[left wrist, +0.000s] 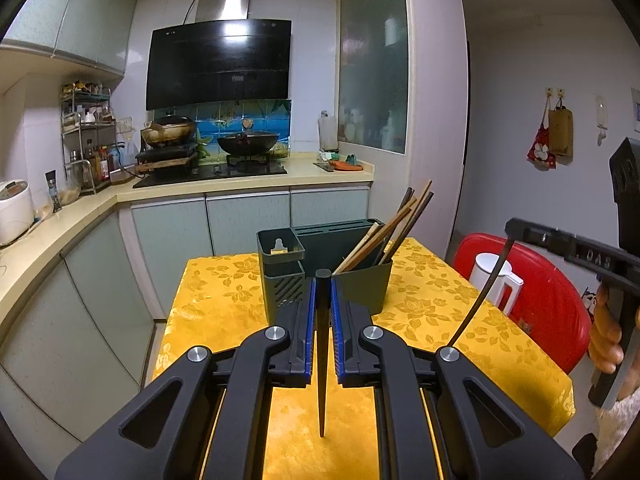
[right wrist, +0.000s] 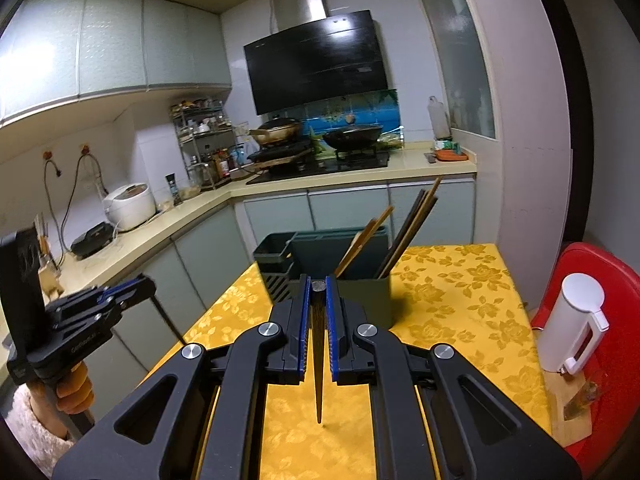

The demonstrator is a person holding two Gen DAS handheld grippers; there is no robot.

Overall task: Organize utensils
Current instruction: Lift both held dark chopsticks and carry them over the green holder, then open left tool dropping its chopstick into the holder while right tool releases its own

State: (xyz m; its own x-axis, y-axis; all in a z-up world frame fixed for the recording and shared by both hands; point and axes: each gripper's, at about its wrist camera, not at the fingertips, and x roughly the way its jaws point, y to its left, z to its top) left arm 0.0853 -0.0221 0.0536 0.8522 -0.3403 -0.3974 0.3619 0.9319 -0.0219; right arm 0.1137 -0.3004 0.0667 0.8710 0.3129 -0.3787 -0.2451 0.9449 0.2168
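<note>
Each chopstick's pinched upper part is hidden between blue pads. The left hand-held gripper [left wrist: 323, 284] clenches a dark chopstick [left wrist: 322, 380], the right hand-held gripper [right wrist: 318, 286] another chopstick [right wrist: 319, 376], both above the tabletop [left wrist: 224, 292]. Behind, the green holder [left wrist: 320, 264] contains leaning chopsticks [left wrist: 394, 224] in its right compartment.

Left gripper [left wrist: 323, 280] and right gripper [right wrist: 318, 286], fingers pinched narrow (each clamping a thin stick).

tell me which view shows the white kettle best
The right wrist view: the kettle stands whole on the red chair, handle and lid clear. The left wrist view shows it too, crossed by a chopstick.
</note>
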